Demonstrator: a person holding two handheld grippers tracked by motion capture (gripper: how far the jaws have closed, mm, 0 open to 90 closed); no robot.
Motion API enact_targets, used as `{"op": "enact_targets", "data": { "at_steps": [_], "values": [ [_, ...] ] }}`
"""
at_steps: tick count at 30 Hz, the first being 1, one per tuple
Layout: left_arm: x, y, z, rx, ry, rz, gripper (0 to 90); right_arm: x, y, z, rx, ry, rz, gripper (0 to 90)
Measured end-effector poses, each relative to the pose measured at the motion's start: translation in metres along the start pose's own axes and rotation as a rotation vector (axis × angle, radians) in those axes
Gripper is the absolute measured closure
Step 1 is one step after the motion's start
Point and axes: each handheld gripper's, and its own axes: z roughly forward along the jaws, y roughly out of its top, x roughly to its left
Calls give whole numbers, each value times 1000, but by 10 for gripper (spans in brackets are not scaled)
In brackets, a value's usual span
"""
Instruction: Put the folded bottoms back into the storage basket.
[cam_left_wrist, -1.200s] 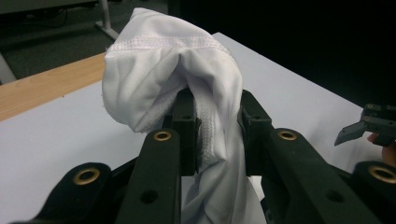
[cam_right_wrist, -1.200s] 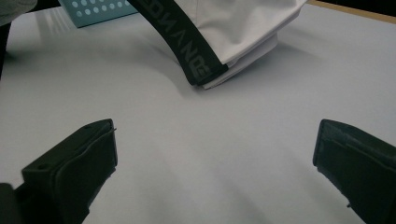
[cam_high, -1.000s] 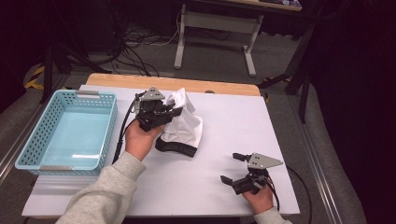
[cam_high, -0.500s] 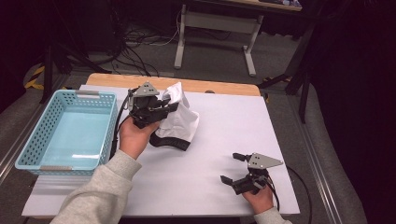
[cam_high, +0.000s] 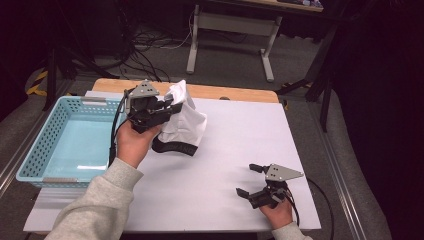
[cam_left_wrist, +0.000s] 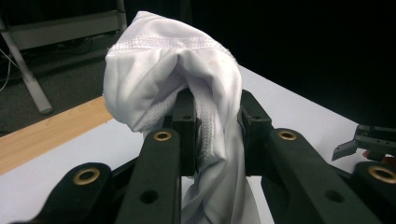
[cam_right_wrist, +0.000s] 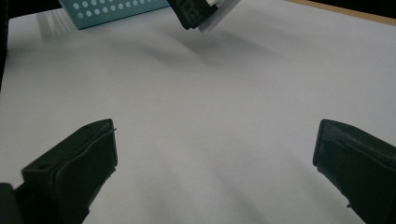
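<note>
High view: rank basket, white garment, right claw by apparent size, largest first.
1. Blue basket, clearly the largest.
2. White garment, bunched and held up in the left claw, so a little nearer the camera; its margin over the next item is still wide.
3. Right claw, open over the table, smallest.

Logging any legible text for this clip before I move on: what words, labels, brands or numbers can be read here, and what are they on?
None can be read in full.
Black waistband of the white garment held by the left gripper: pale lettering shows in the right gripper view, cut off and blurred, not readable.
Blue basket, table, right gripper: no text visible.
</note>
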Motion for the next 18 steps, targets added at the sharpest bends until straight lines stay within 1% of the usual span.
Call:
{"op": "enact_targets", "data": {
  "at_steps": [3,4,5,9,11,14,15,18],
  "values": [
    [1,2,-4,-4,3,-6,739,0,0,0,-2,0,-1,5],
    [2,4,-7,-10,8,2,739,0,0,0,-1,-1,-1,5],
    [2,4,-7,-10,8,2,739,0,0,0,-1,-1,-1,5],
    [4,7,-15,-12,20,10,739,0,0,0,0,-1,0,5],
    [5,7,-17,-14,22,6,739,0,0,0,2,0,0,5],
    [9,7,-24,-19,35,10,739,0,0,0,1,0,0,5],
    [9,7,-24,-19,35,10,739,0,0,0,1,0,0,5],
    [14,6,-32,-19,44,3,739,0,0,0,0,0,-1,5]
  ]
}}
